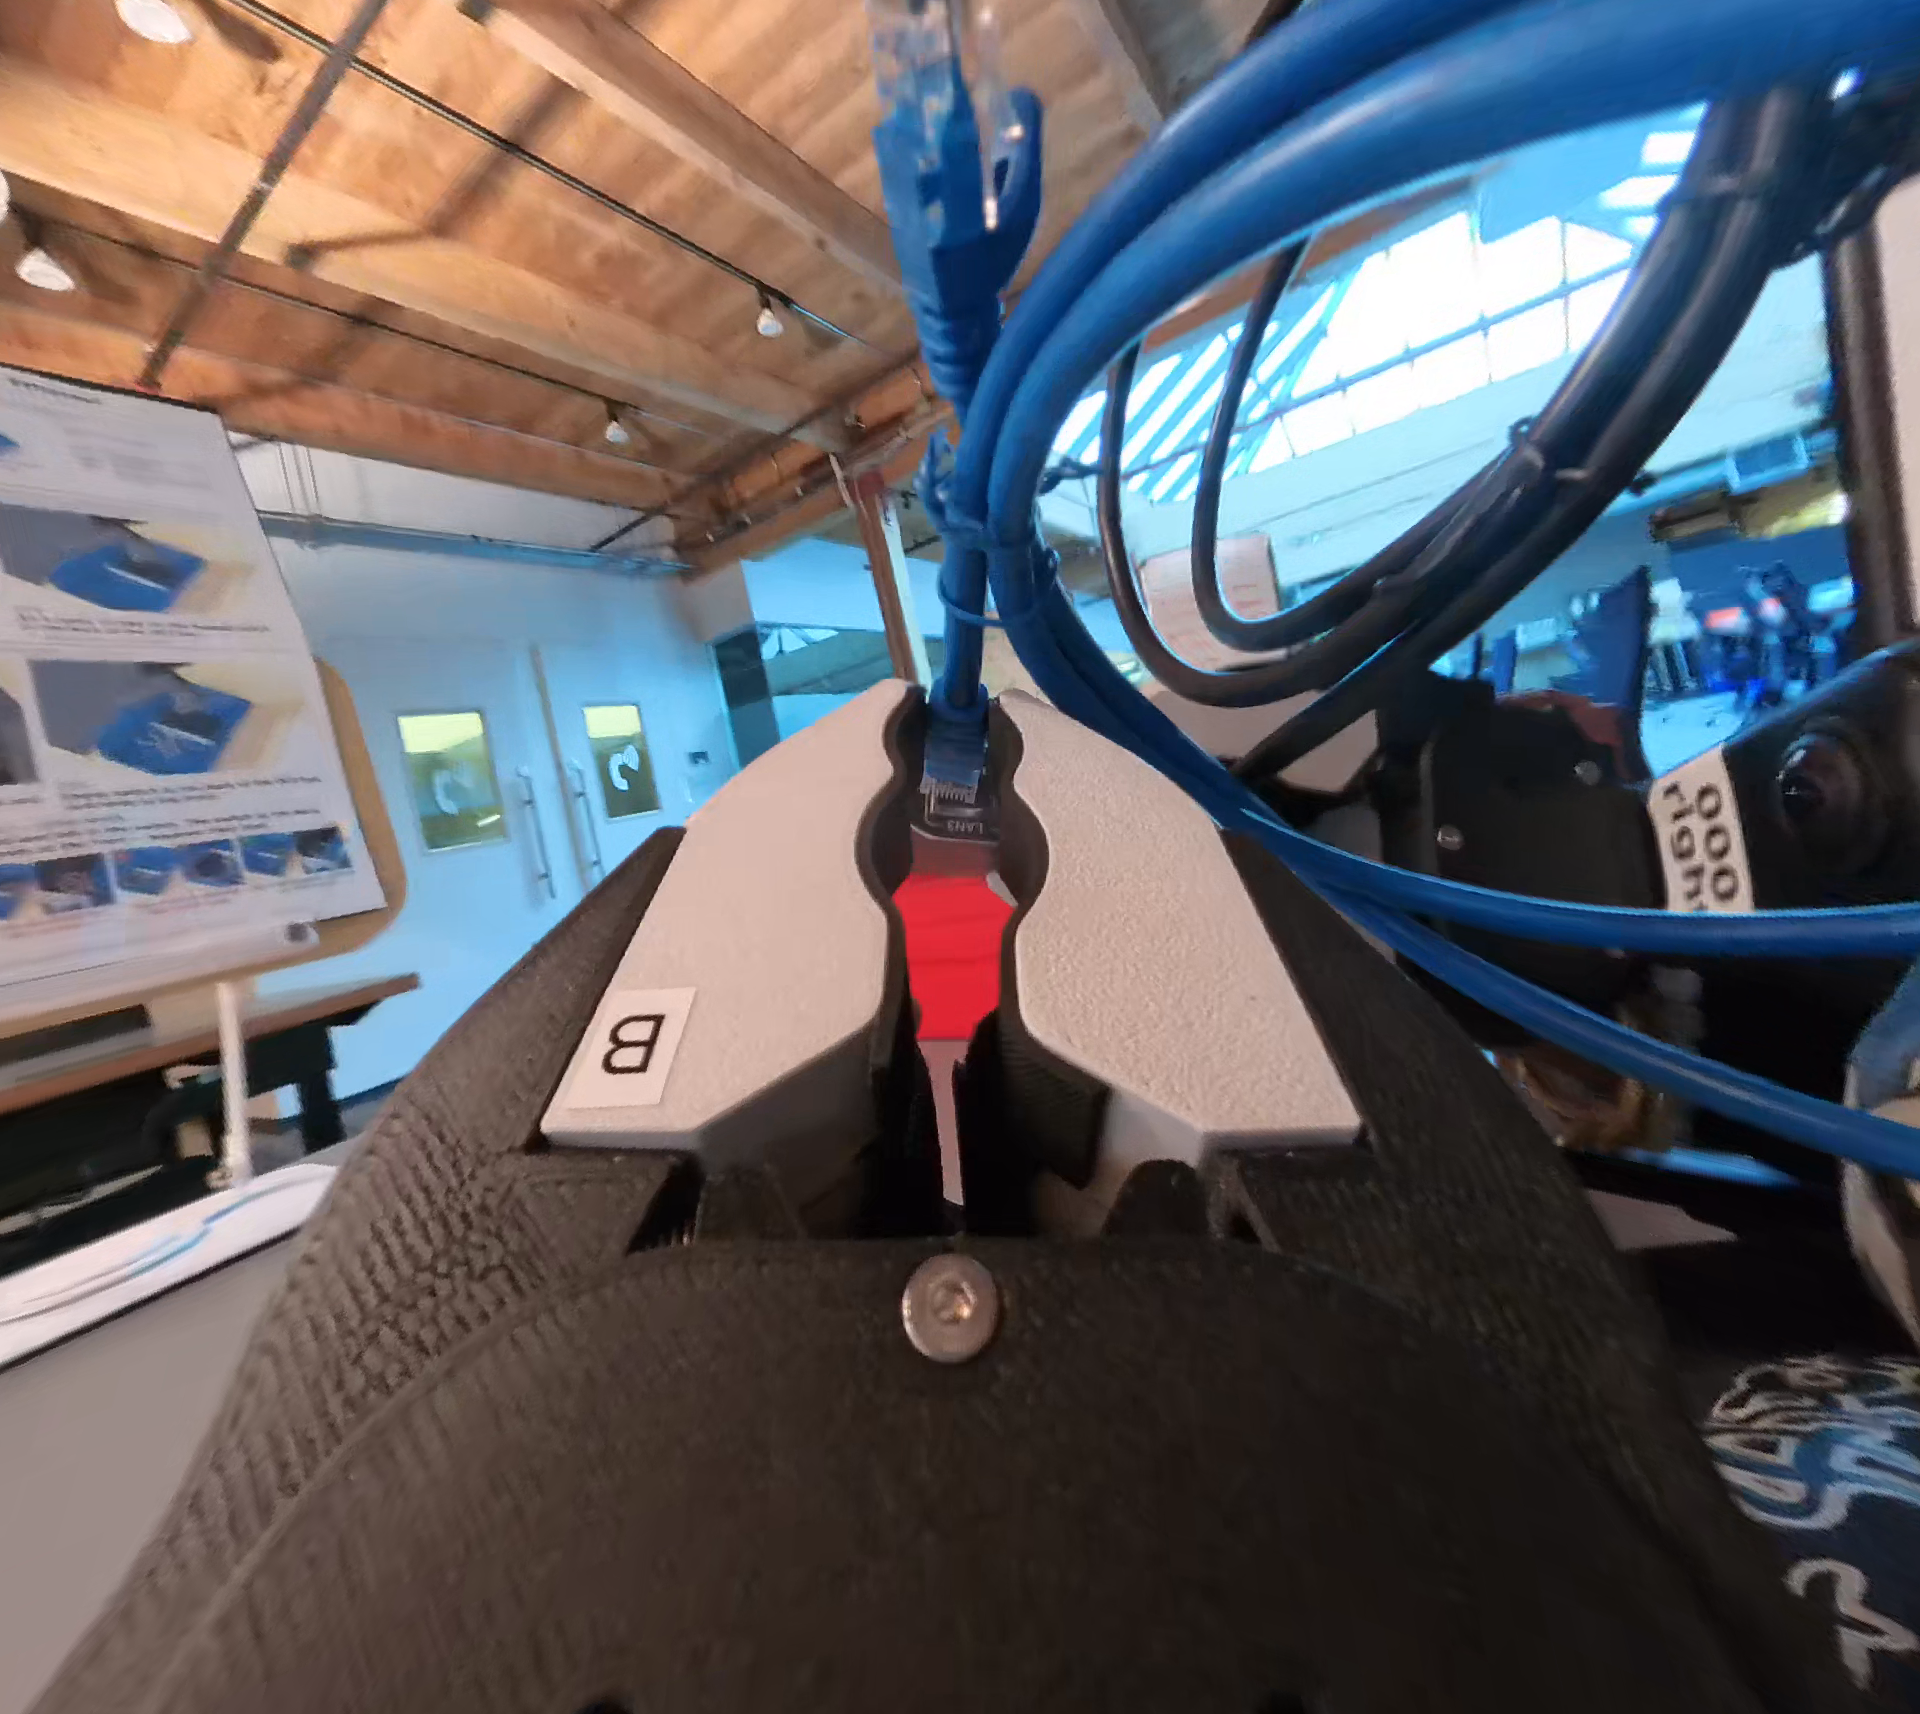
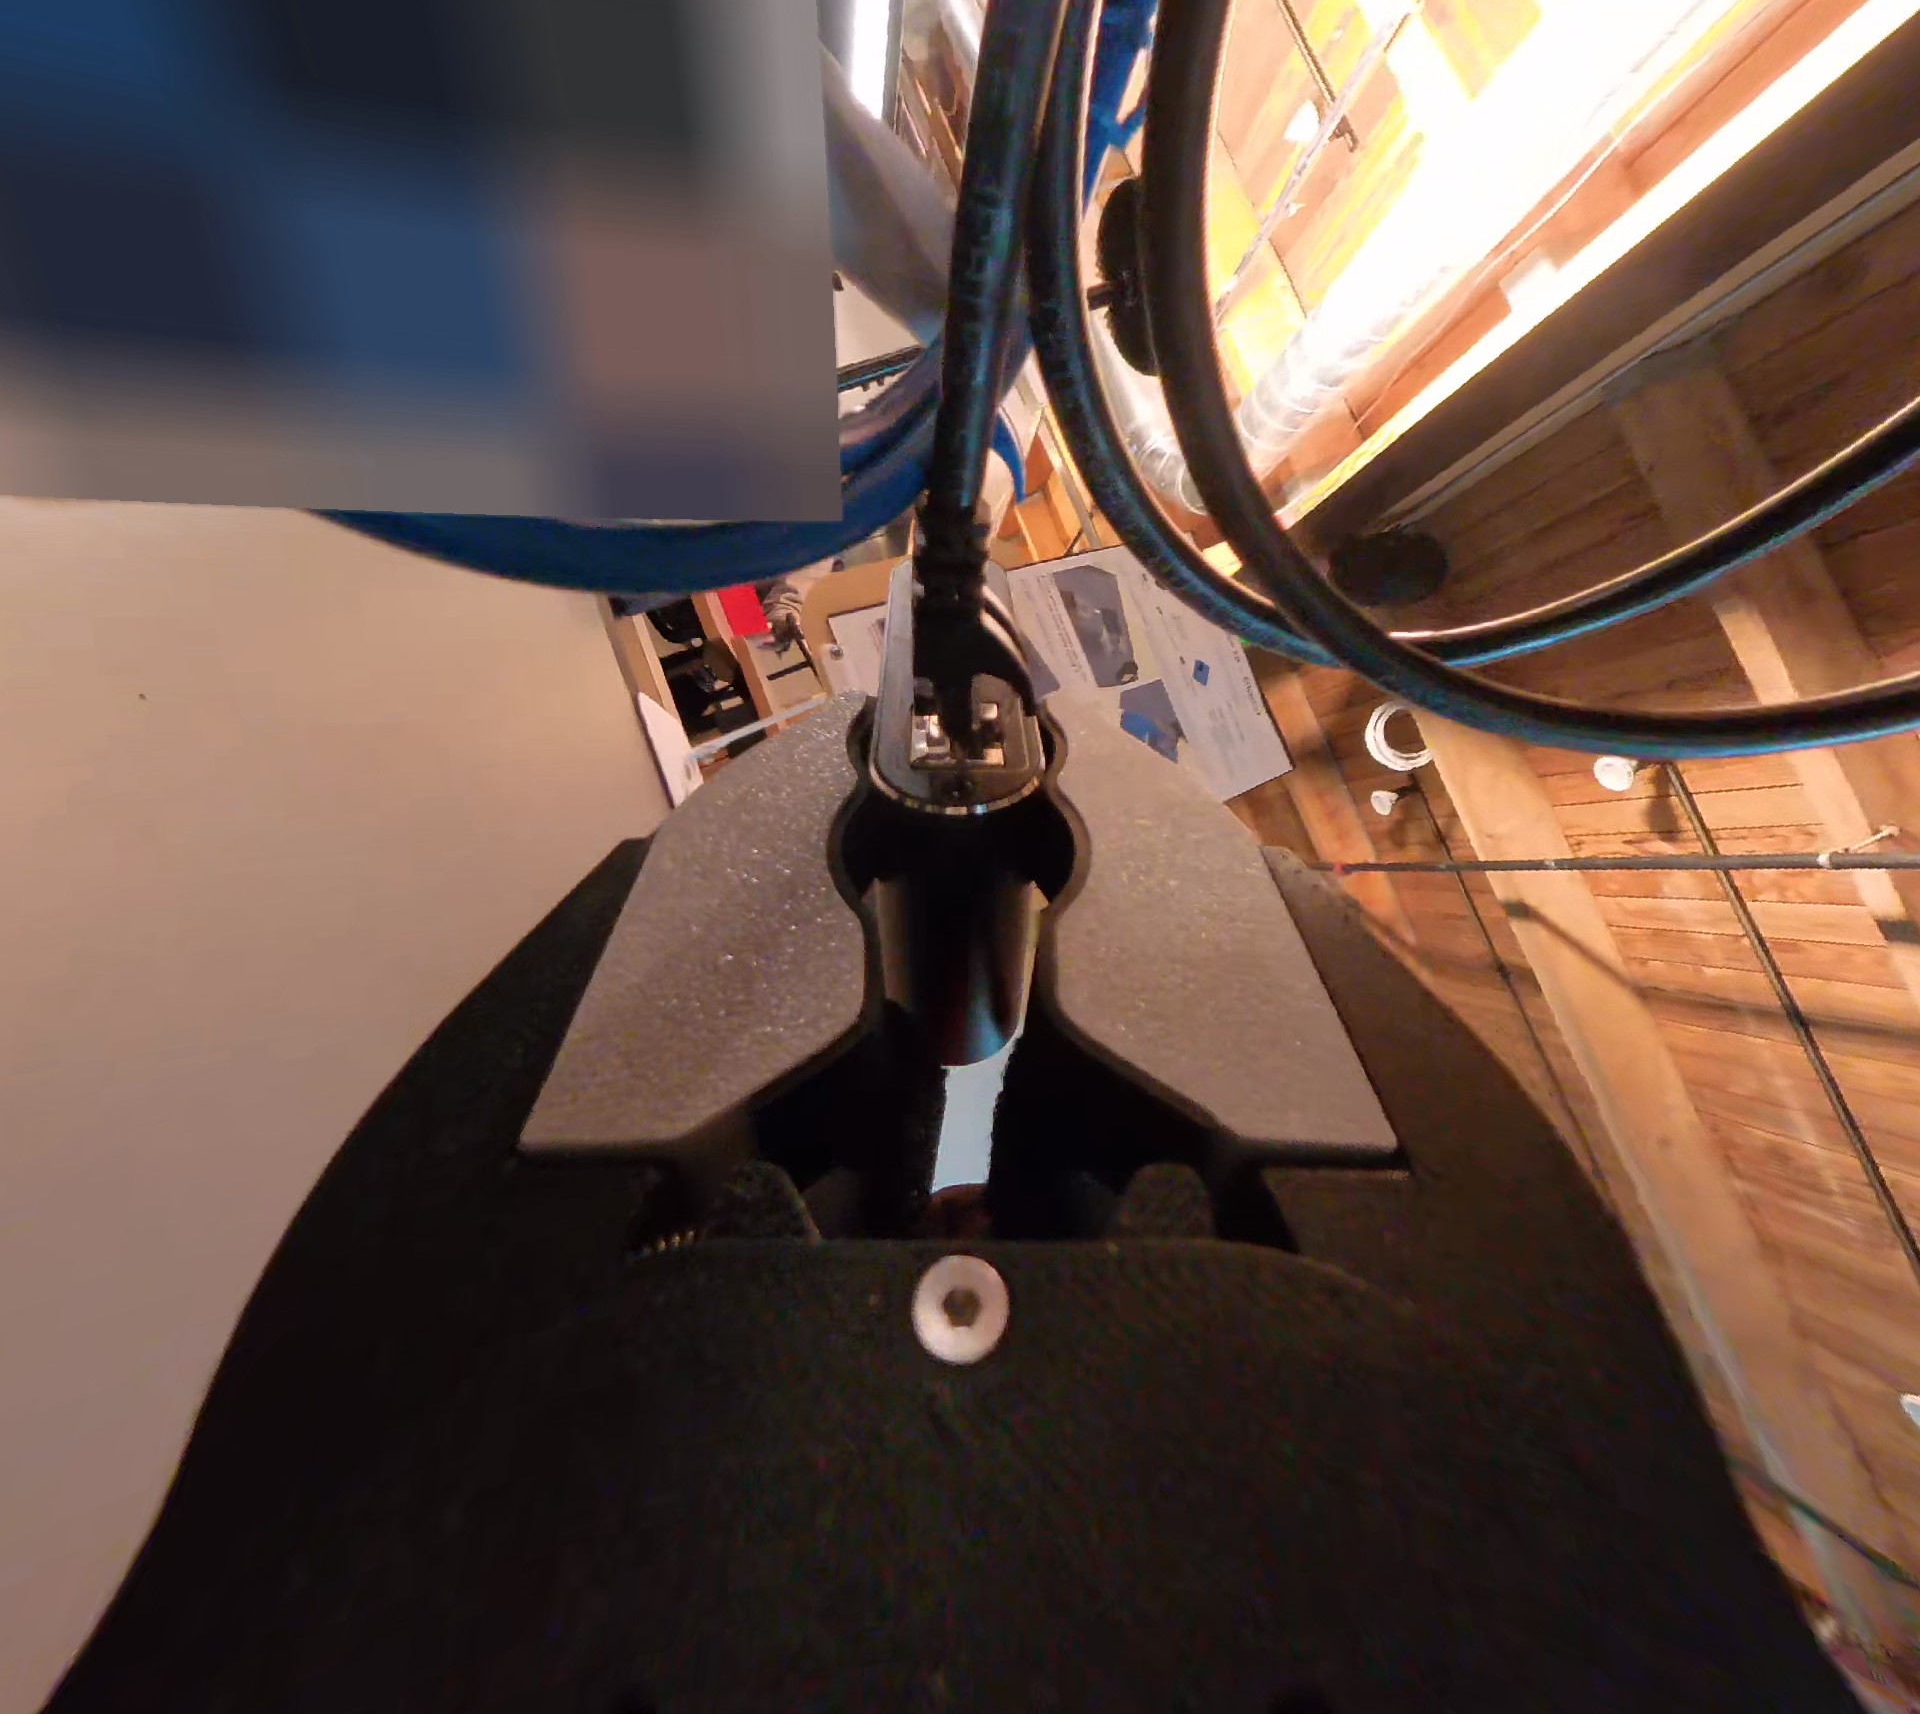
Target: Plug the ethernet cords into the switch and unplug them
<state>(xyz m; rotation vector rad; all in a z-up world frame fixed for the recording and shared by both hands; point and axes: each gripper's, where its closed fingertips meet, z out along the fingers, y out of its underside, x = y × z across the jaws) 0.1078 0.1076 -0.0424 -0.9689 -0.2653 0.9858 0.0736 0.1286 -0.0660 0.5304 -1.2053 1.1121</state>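
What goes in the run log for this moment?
left gripper: shut on switch | blue cord: plugged | right gripper: shut on switch | black cord: plugged

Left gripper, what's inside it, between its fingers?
The switch, showing a red patch, sits clamped in the left gripper, with a blue ethernet cord plugged into its top port. The switch's sides and lower body are hidden by the fingers.

Left gripper (image 1: 951, 791): tilted up toward 12 o'clock, fingers (image 1: 758, 916) nearly closed. Right gripper (image 2: 956, 791): likewise pitched upward, fingers (image 2: 727, 958) narrowly apart, clamped.
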